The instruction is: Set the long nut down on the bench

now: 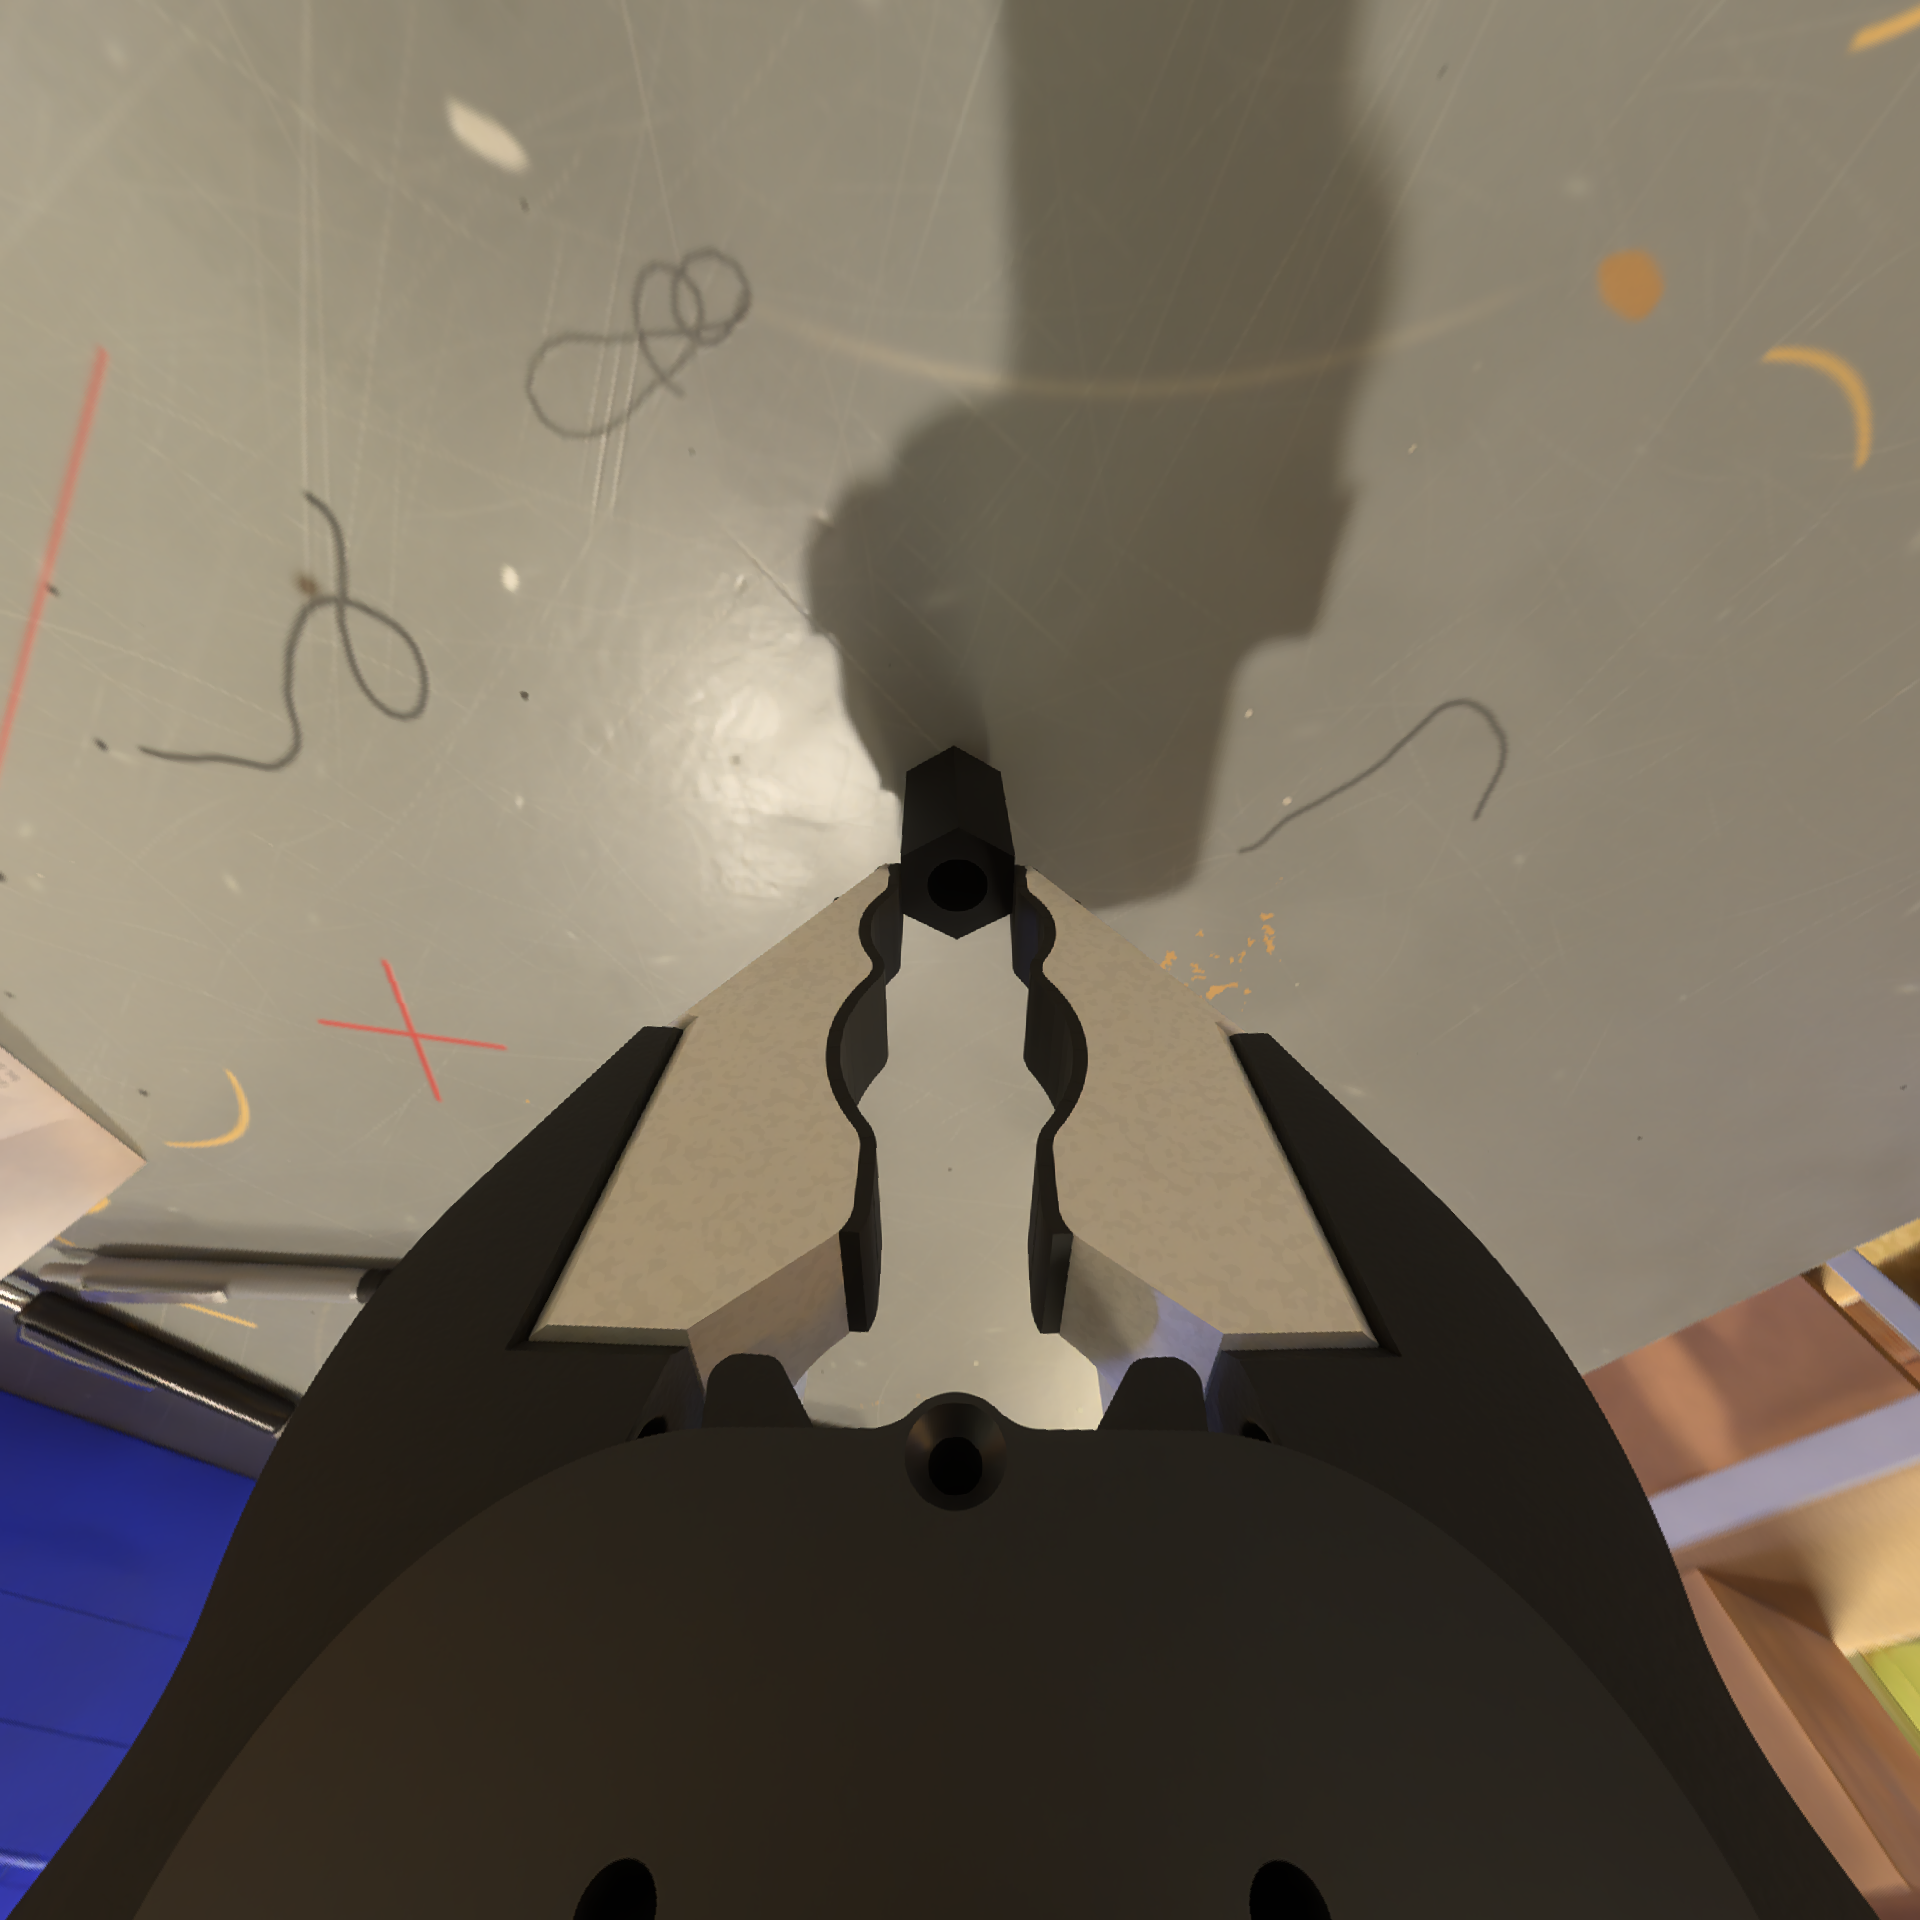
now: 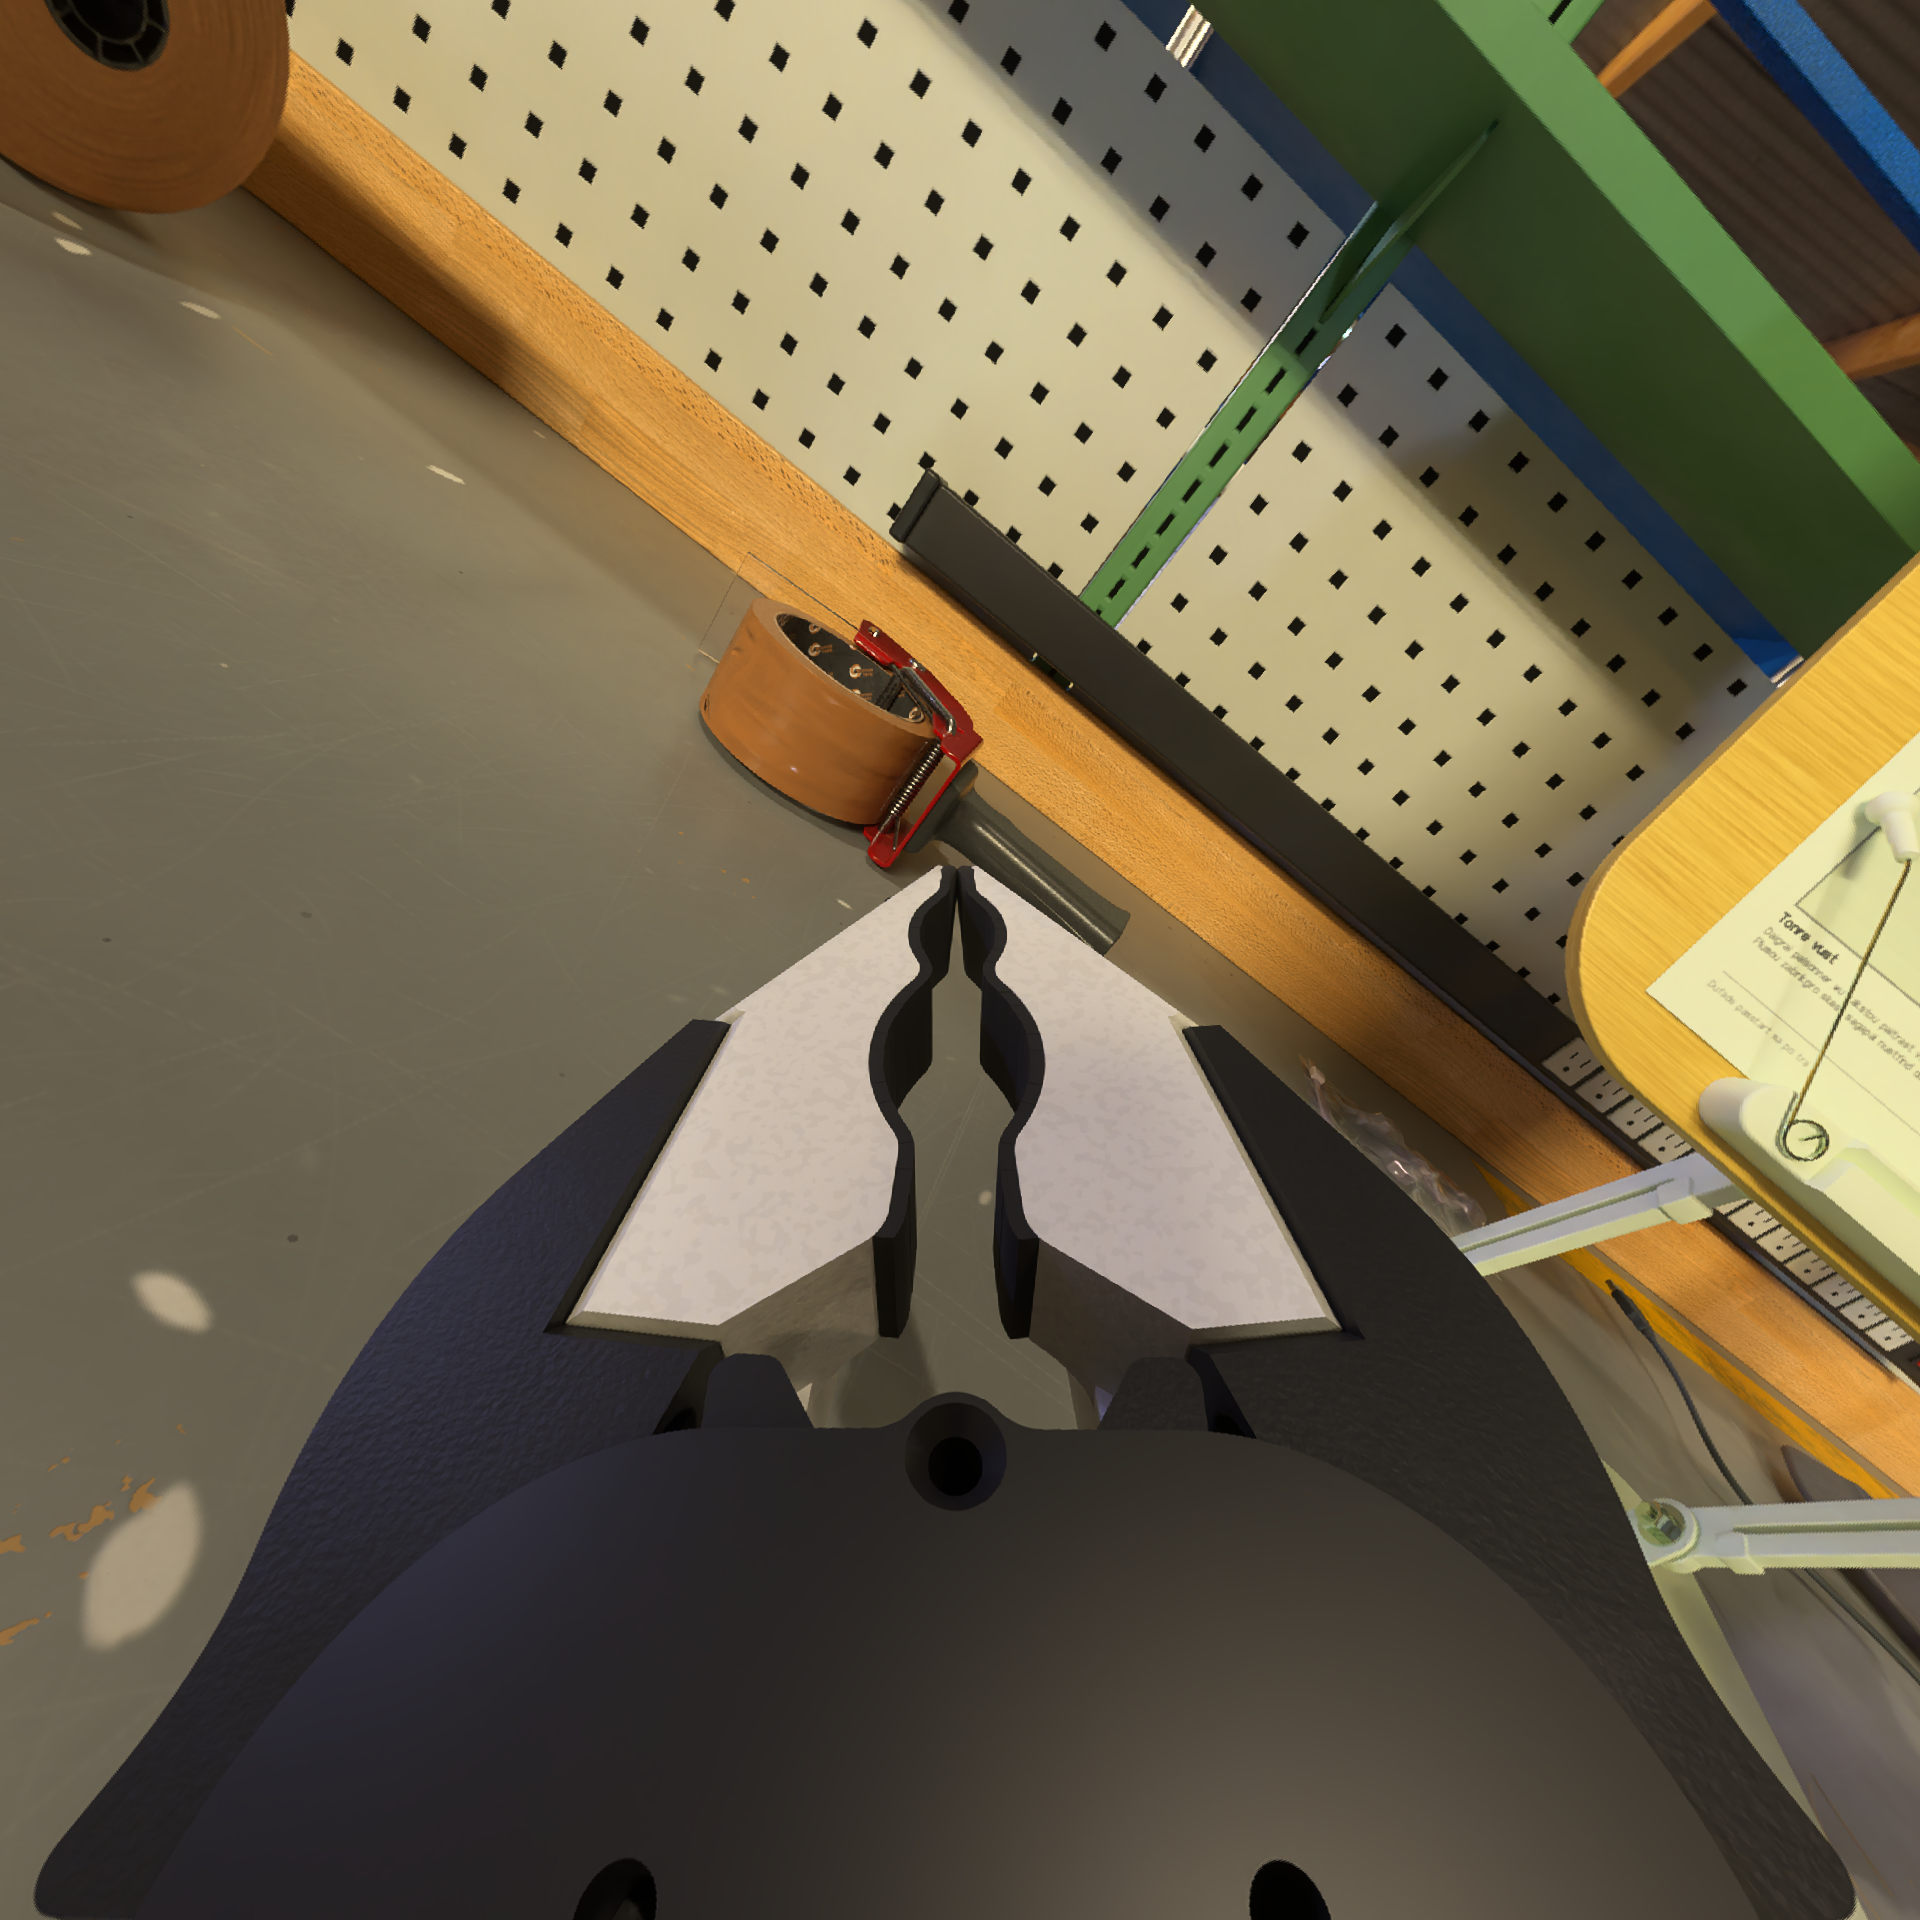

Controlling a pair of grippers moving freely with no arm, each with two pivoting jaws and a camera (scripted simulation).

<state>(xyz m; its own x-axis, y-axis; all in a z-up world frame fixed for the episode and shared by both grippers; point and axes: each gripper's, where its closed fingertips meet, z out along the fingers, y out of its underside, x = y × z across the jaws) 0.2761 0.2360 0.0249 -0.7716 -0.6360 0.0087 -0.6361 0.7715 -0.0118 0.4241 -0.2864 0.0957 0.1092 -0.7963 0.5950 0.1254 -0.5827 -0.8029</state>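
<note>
In the left wrist view a long black hexagonal nut [image 1: 954,842] is pinched between the tips of my left gripper [image 1: 956,896], its threaded hole facing the camera. It hangs close over the grey bench [image 1: 623,623], and its far end meets its own shadow, so I cannot tell if it touches. My right gripper [image 2: 956,883] is shut and empty above the bench [image 2: 312,727], its tips near a tape dispenser. The nut does not show in the right wrist view.
A brown tape dispenser with a red frame [image 2: 831,717] lies by the wooden back rail [image 2: 582,384] below a pegboard [image 2: 935,260]. A large brown roll [image 2: 135,94] stands top left. Pens [image 1: 187,1278] and a box corner [image 1: 52,1143] lie at the left; a lamp arm [image 2: 1579,1216] is at right.
</note>
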